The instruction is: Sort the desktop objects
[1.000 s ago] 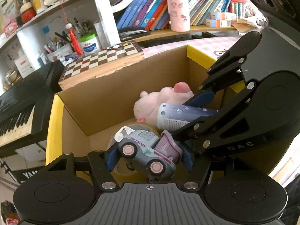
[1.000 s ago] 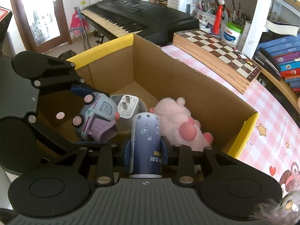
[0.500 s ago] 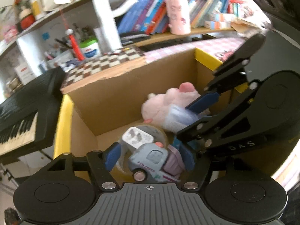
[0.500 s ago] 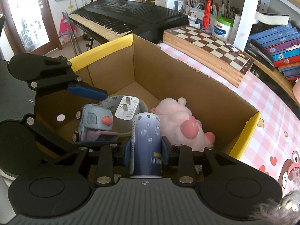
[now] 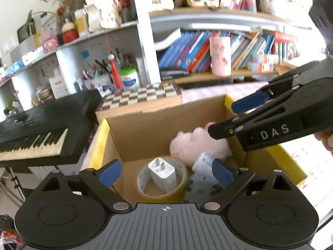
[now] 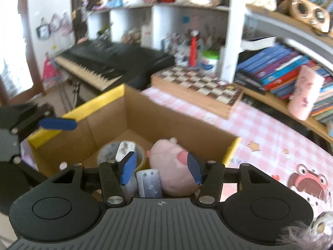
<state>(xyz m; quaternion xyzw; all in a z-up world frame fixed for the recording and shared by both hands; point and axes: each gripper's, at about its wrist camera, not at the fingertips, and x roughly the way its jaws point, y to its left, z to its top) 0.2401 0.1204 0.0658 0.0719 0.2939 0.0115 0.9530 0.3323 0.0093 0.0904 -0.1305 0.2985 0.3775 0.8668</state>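
Toy truck and blue bottle: both released into the cardboard box (image 5: 158, 123); both tools opening, nothing between their pads.

Left wrist view: left tool (image 5: 165, 171), a second ago clamped on the toy truck, now spreads wide and empty above the box, angled downward. Truck itself no longer in view. Below lie a tape roll (image 5: 162, 184) with a white charger (image 5: 163, 171) standing inside it, a pink plush (image 5: 197, 143), and the blue bottle (image 5: 203, 174) just beside it. Right wrist view: right tool (image 6: 161, 167), previously gripping the blue bottle (image 6: 148, 182), stands part-open; bottle rests free in the box beside the plush (image 6: 172, 164). Judgement: two items sorted; both hands free for further objects.
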